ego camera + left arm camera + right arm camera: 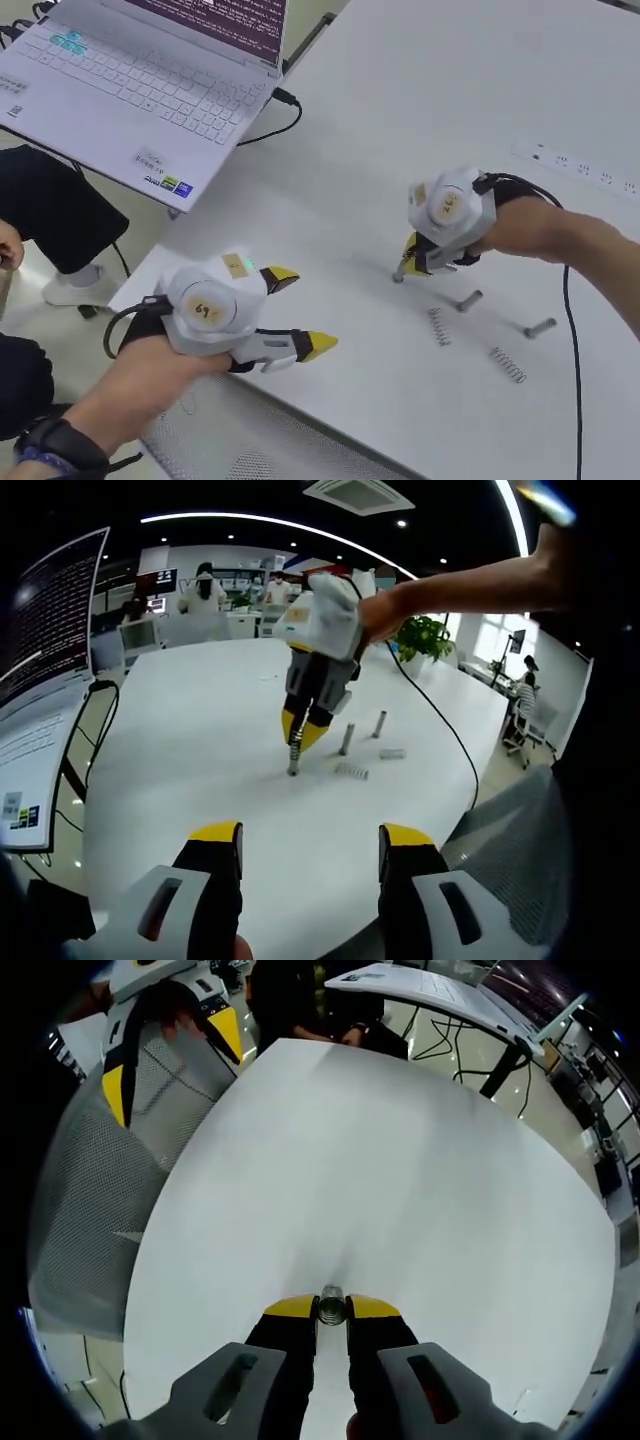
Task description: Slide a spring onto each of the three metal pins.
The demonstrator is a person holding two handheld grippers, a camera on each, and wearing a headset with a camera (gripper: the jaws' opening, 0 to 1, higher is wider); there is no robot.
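Right gripper [332, 1316] pinches small coiled steel spring [332, 1305] vertical, presumably to thread short grey metal pin [398, 276]; left gripper [300, 311] waits empty, jaws apart.

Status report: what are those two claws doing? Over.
Right gripper shut on a spring, at one pin. Left gripper open, near table edge. Two pins bare, two springs loose. Path clear.

The right tool [332, 1316] pinches a spring [332, 1306] (seen end-on) between its yellow tips, above the bare white worktop [400, 1160]. The left tool [170, 1063] shows at upper left, tips apart.
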